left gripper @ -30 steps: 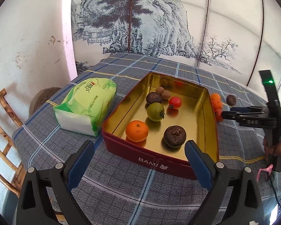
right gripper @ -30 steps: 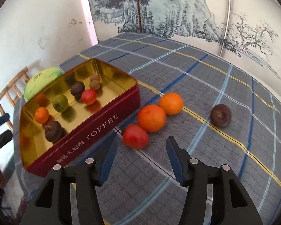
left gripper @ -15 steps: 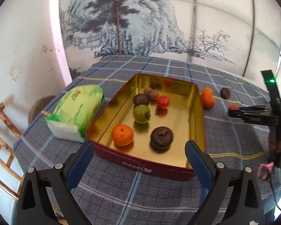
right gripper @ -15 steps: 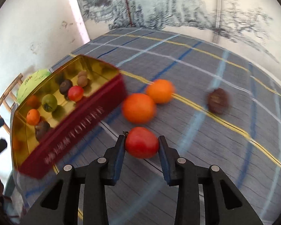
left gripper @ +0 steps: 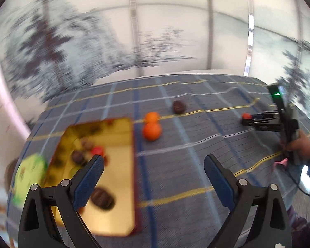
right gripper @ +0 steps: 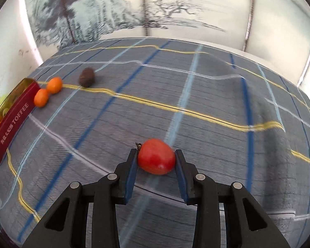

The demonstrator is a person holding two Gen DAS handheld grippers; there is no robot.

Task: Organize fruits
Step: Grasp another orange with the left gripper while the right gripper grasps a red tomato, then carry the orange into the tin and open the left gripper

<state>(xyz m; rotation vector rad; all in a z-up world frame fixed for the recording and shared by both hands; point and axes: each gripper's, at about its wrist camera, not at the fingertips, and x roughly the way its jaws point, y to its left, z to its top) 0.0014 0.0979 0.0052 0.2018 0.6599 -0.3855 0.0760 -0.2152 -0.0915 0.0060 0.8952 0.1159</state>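
— On the grey plaid tablecloth (right gripper: pixel 206 95), what has the right gripper (right gripper: pixel 156 161) got?
— A glossy red tomato-like fruit (right gripper: pixel 156 159), pinched between its blue-padded fingers (right gripper: pixel 132 171); both pads press its sides. The jaws have just been closing, and they are now narrow around it.
— And the left gripper (left gripper: pixel 153 171)?
— Its jaws stand wide apart with nothing between them, over the right edge of the dark red toffee tin with a gold inside (left gripper: pixel 113 144).
— Where is the other fruit?
— Two round orange citrus fruits (right gripper: pixel 48 94) lie touching, just beside the tin's corner, and a dark brown wrinkled fruit (right gripper: pixel 86 80) sits near them on a yellow line. Several more fruits lie inside the tin, blurred. A green packet (left gripper: pixel 29 177) lies just left of it.
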